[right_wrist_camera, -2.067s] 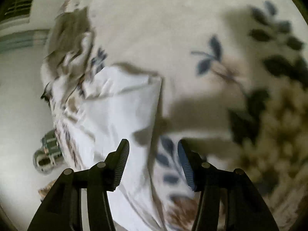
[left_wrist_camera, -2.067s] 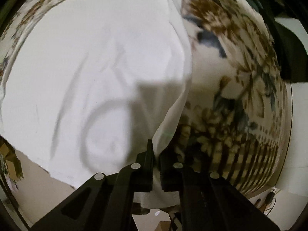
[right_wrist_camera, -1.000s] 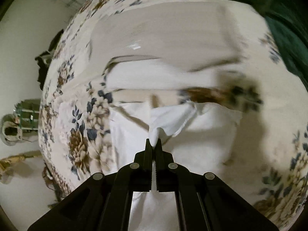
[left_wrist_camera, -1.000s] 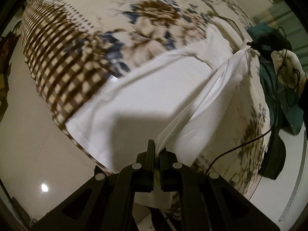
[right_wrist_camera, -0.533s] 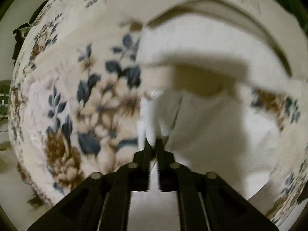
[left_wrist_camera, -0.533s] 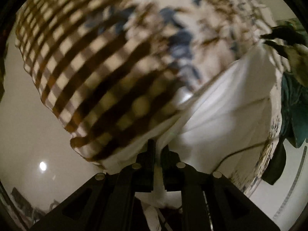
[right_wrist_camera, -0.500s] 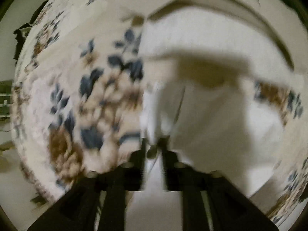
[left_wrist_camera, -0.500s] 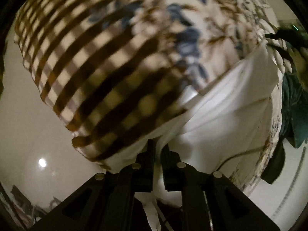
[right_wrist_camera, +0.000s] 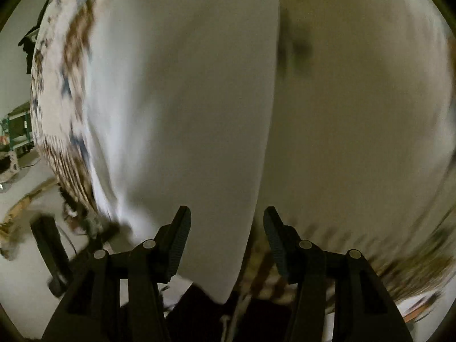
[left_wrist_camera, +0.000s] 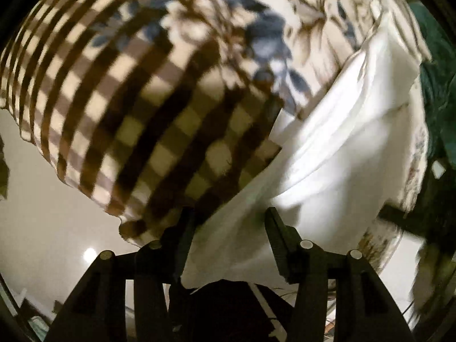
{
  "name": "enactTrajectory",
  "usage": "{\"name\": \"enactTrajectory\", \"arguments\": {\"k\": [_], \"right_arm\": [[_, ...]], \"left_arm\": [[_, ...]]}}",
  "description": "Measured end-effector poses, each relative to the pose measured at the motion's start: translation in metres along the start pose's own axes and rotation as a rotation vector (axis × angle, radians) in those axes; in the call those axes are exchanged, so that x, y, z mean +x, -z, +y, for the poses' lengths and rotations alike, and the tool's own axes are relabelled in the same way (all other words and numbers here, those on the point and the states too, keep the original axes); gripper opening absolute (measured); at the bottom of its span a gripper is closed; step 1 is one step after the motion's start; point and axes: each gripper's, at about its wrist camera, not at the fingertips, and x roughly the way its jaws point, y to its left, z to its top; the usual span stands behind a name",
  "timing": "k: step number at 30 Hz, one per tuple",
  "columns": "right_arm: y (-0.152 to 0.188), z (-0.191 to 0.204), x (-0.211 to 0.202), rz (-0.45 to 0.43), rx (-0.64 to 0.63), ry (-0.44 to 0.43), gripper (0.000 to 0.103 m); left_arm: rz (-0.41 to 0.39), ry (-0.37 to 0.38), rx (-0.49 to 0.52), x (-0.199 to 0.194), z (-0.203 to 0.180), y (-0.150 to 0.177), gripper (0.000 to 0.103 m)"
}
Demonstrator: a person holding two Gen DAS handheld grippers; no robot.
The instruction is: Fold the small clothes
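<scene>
We take the patterned bedspread as our landmark. On the left side, our left gripper hangs over the bedspread's checked border, close to its edge, with pale floor showing beyond. Its jaws stand apart and hold nothing. The white garment lies on the bedspread, and its near corner sits right between the two fingers and droops past the border toward us. From there the cloth runs up and to the right across the bedspread, so in this view its long axis slants away from the fingers toward the floral part and a dark green cloth at the far right.

Moving right, our right gripper is also spread wide and empty. It is pressed so near the white garment that the cloth fills almost the whole view; a lengthwise fold edge or seam runs from between the fingers straight up the middle, with the bedspread showing only as a strip on the left and a band below right.

We judge both grippers equally near, each with cloth between its fingers, so a new pinch would need only a closing. The garment looks thin, plain white, limp and softly creased, doubled in places; motion blur hides finer detail.
</scene>
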Motion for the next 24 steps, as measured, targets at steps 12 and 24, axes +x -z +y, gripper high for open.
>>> {"name": "enactTrajectory", "arguments": {"k": [12,24], "right_arm": [[0.085,-0.053,0.026,-0.063,0.124,-0.095,0.053],[-0.094,-0.118,-0.155,-0.538,0.286,-0.201,0.053]], "left_arm": [[-0.070,-0.055,0.196,-0.073,-0.078,-0.024,0.048],[-0.248,0.114,0.437,-0.045,-0.277,-0.274,0.047]]}}
